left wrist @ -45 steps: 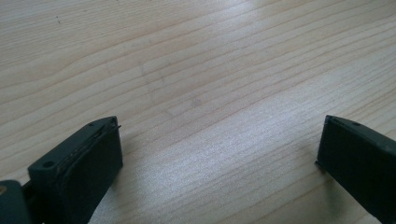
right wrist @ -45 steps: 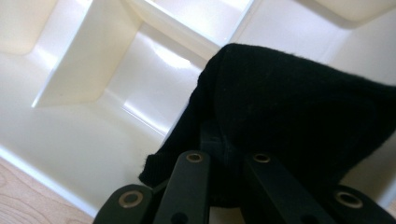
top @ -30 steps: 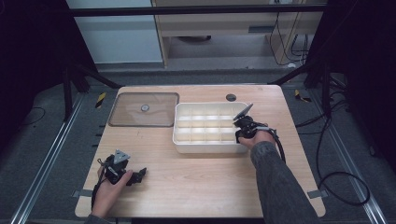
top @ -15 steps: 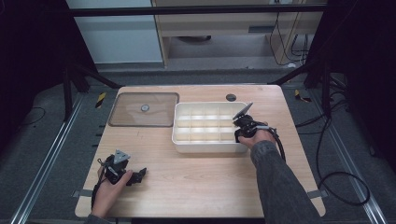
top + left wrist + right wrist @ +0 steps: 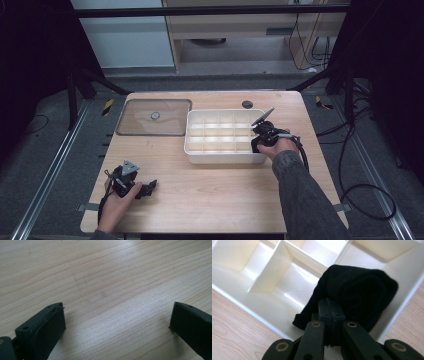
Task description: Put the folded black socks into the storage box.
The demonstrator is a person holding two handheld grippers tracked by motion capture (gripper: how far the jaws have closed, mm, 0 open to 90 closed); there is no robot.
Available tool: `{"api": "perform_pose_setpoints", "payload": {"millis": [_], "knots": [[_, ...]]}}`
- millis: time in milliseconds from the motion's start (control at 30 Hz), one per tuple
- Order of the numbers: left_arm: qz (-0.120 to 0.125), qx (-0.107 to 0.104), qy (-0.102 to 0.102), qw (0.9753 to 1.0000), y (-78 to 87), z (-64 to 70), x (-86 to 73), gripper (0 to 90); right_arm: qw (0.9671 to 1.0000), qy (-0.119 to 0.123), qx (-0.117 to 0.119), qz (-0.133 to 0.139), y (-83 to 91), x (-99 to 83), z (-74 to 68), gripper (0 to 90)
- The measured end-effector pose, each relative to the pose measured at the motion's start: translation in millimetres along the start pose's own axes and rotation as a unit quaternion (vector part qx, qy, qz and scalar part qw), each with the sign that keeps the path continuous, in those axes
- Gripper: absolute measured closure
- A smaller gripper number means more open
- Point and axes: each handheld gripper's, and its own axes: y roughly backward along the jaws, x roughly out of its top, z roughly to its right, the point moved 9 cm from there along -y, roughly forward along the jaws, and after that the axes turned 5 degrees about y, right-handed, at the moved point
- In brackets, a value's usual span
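A cream divided tray (image 5: 195, 150) stands on the wooden table (image 5: 215, 200), right of centre. My right gripper (image 5: 259, 139) is at the tray's right end, shut on a rolled black cloth (image 5: 357, 292) that hangs over the tray's corner compartment (image 5: 294, 285). In the right gripper view my right gripper (image 5: 331, 308) has its jaws pressed together on the cloth's lower edge. My left gripper (image 5: 148, 188) rests low over the table's front left, open, and the left gripper view has bare wood (image 5: 107, 297) between its fingers (image 5: 45, 327).
A clear flat lid (image 5: 155, 117) lies on the table left of the tray, at the back. A small dark round hole (image 5: 247, 104) sits behind the tray. Black cables (image 5: 360, 180) trail on the floor to the right.
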Motion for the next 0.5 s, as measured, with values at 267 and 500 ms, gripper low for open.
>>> {"api": "perform_pose_setpoints", "payload": {"millis": [267,500], "knots": [[0.0,0.0,0.0,1.0,0.0,0.0,0.0,0.0,0.9997,0.002,0.0,0.024,13.5,2.8,3.7,90.0],[0.0,0.0,0.0,1.0,-0.2,0.1,0.3,0.0,0.9992,0.0,0.001,0.041,22.9,3.9,6.6,90.0]]}}
